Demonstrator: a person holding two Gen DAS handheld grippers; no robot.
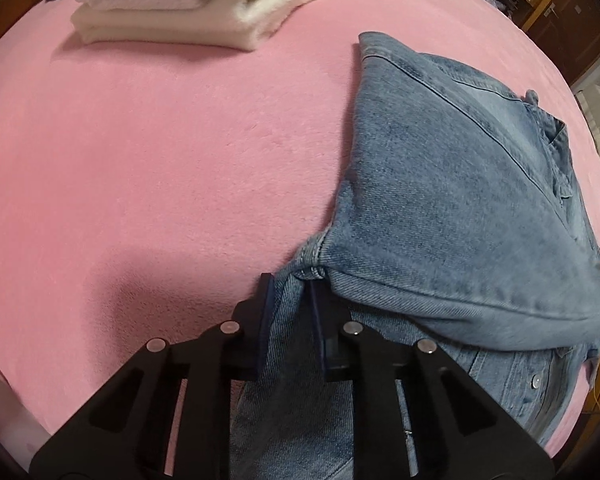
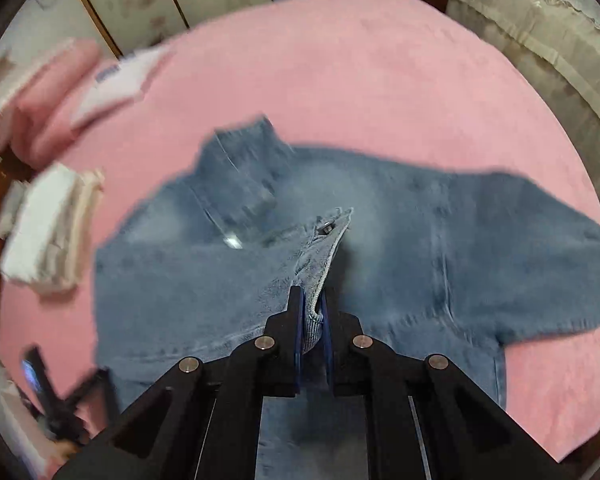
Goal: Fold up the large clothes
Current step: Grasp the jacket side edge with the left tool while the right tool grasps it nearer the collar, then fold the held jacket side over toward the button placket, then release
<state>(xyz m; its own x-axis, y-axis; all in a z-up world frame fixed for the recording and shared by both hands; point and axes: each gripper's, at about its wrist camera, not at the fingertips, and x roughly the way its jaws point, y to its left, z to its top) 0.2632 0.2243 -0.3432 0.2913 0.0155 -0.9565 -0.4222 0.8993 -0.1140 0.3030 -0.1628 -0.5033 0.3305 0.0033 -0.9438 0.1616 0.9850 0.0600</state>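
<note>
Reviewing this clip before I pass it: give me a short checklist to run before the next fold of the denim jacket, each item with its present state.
1. Right hand-held gripper holds the denim jacket: ok, pads clamp a buttoned edge lifted off the pink surface.
2. Left hand-held gripper has denim between its fingers: ok; whether the pads pinch firmly: cannot tell.
3. Bare surface beside the jacket for laying the fold: ok.
4. Folded white stack clear of the jacket: ok, apart at the far edge.
5. Far sleeve lying flat: cannot tell, right wrist view is blurred.
</note>
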